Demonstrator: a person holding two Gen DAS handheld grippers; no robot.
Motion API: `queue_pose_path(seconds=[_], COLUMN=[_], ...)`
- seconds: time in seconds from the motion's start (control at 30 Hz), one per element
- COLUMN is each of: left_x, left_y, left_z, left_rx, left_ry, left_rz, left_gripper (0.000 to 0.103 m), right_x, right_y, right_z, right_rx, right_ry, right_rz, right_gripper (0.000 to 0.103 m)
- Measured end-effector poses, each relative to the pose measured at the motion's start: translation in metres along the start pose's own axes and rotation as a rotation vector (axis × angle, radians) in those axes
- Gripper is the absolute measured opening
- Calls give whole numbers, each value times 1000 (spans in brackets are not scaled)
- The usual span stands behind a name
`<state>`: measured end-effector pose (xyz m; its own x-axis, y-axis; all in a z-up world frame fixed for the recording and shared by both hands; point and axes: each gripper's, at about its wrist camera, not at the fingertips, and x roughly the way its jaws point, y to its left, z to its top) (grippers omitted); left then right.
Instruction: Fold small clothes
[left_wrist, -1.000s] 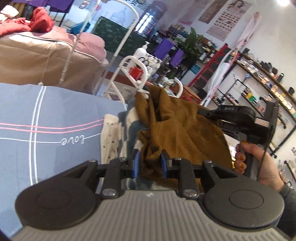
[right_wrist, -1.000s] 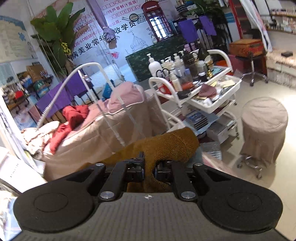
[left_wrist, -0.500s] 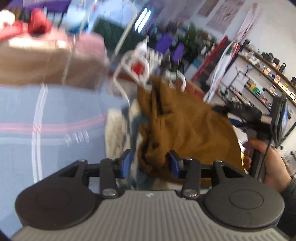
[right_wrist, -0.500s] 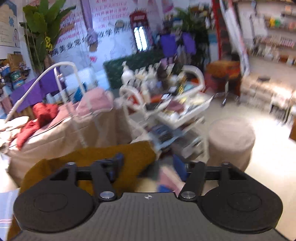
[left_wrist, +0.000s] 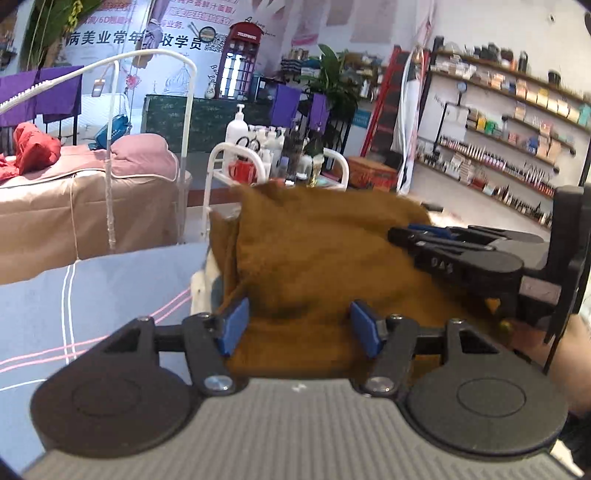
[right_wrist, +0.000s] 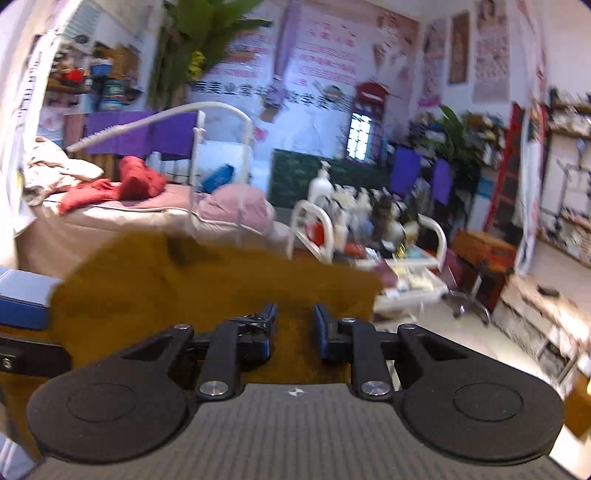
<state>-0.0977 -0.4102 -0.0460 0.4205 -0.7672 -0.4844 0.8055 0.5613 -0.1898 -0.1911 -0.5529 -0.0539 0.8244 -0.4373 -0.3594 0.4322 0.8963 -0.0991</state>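
Brown garment (left_wrist: 325, 258) between parted tools (left_wrist: 299, 325)

Brown garment (left_wrist: 325, 258) on blue-grey bedsheet (left_wrist: 110, 291)

The brown cloth (left_wrist: 325, 258) is seen between the spread fingers of the left gripper (left_wrist: 300, 326); the right gripper (left_wrist: 413, 234) is seen at three o'clock.

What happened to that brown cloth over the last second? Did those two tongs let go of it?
Yes. A second ago both tongs pinched the brown garment. Now the left tongs stand wide open and the right tongs are parted too, with the cloth loose between their blue pads. The garment has spread flatter and wider. The blue sheet under it and the cart of bottles behind stayed put.
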Motion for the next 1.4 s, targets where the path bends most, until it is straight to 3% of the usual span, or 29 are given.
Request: queue_pose_path(seconds=[0.07, 0.13, 0.2, 0.23, 0.27, 0.3, 0.33, 0.5, 0.7, 0.87, 0.97, 1.23, 1.4], left_x=[4, 3, -6, -16, -20, -28, -35, -74, -101, -112, -110, -105, -102], left_y=[-4, -8, -12, -13, -17, -19, -20, -30, -50, -51, -46, -51, -44], left_z=[-3, 2, 11, 12, 16, 20, 23, 39, 46, 42, 42, 41, 45], left_rx=[37, 66, 67, 69, 76, 81, 86, 139, 266, 243, 219, 266, 225], left_ry=[0, 10, 6, -16, -30, -37, -37, 11, 35, 42, 48, 53, 40], left_rz=[8, 17, 32, 27, 19, 10, 4, 27, 134, 150, 153, 171, 148], left_gripper=[66, 95, 103, 103, 103, 103, 103, 103, 103, 103, 103, 103, 103], right_x=[-1, -5, -13, -18, -25, -33, -42, -82, -95, -94, -92, -92, -95], right_y=[1, 3, 6, 10, 14, 19, 25, 44, 45, 53, 55, 55, 57], right_z=[-1, 10, 24, 31, 35, 41, 45, 64, 66, 57, 49, 43, 40], right_rx=[27, 41, 56, 49, 38, 25, 10, -52, -18, -59, -74, -60, -69], right_ry=[-14, -21, -22, -31, -40, -40, -35, 43, 205, 278, 297, 316, 316], right_rz=[-2, 2, 14, 12, 6, 2, 2, -42, -40, -85, -102, -88, -86], right_gripper=[42, 42, 47, 56, 73, 100, 103, 103, 103, 103, 103, 103, 103])
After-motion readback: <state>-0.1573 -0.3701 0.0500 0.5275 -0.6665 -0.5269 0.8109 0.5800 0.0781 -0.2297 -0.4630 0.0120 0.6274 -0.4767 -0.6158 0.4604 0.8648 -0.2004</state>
